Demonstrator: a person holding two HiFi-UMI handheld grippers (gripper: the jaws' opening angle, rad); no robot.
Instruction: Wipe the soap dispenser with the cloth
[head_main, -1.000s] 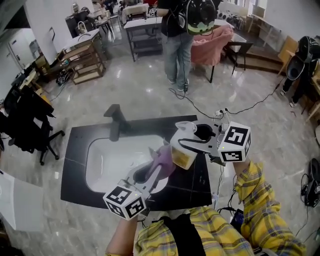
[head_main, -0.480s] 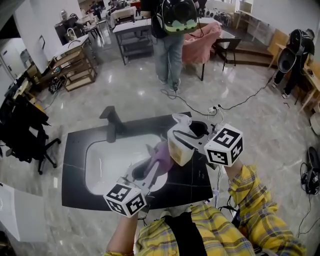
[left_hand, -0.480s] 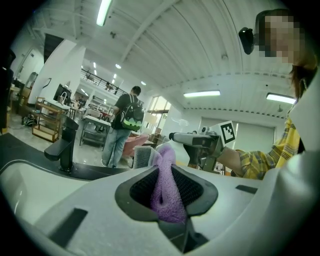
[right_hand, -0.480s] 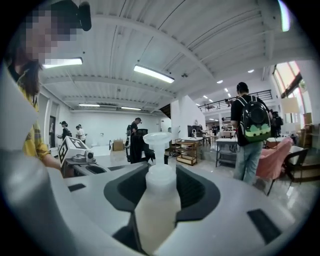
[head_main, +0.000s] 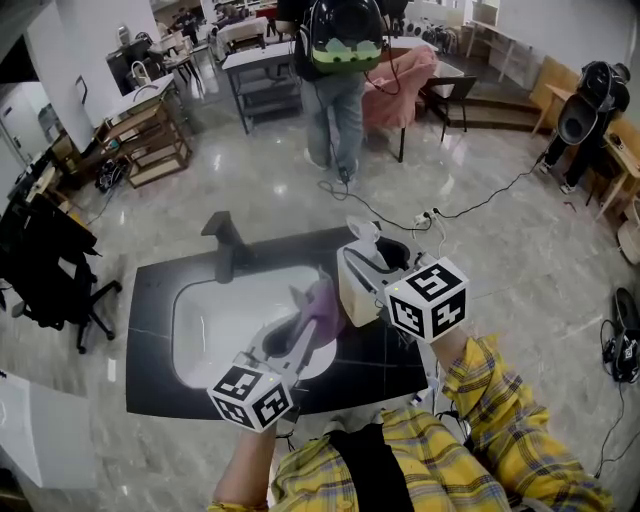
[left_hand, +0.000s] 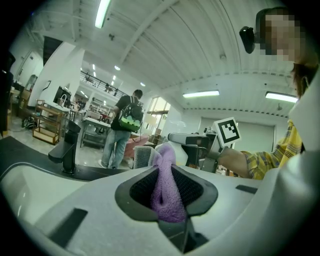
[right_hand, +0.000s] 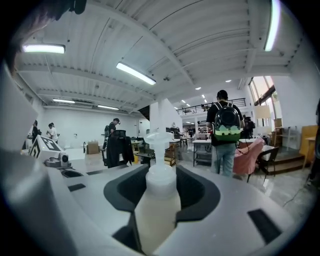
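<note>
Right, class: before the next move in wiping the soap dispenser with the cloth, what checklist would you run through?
1. The cloth is clamped in the left gripper: ok.
2. The soap dispenser is clamped in the right gripper: ok.
3. The cloth is brought up beside the dispenser's body: ok.
4. The cloth is actually pressing on the dispenser: cannot tell.
5. The faucet stands clear of both grippers: ok.
6. The work is held over the sink and counter: ok.
</note>
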